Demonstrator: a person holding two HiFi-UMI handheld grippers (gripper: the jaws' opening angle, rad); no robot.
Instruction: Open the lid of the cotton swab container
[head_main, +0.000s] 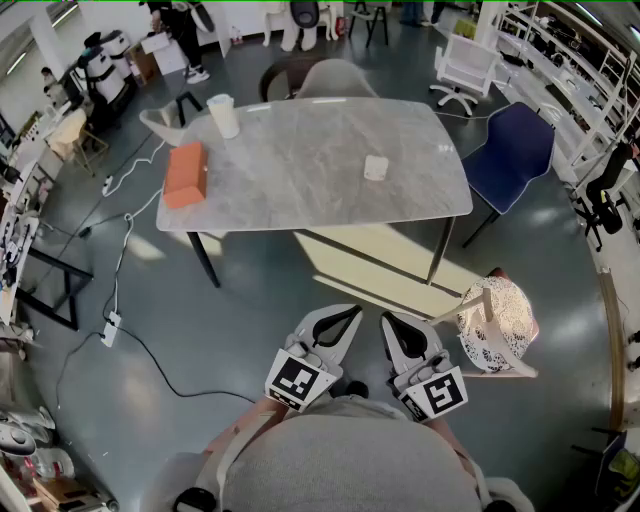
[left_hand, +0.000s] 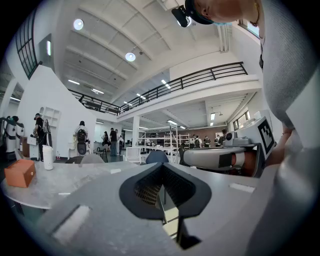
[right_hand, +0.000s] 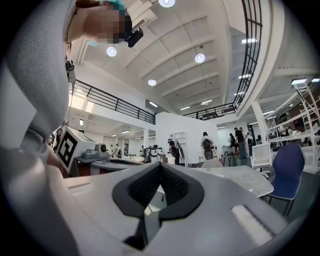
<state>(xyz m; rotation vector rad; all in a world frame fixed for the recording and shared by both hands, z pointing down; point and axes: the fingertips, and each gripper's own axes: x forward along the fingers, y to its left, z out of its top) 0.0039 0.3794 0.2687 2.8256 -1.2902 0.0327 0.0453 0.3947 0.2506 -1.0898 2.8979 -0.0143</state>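
Risk: left gripper and right gripper are sitting shut, empty; arriving closed, they're probably shoving the cotton swab container.

Table: bare middle, near edge open. Obstacles: orange box, left edge; white cup, far-left corner; small white container, right of centre; blue chair, right side.
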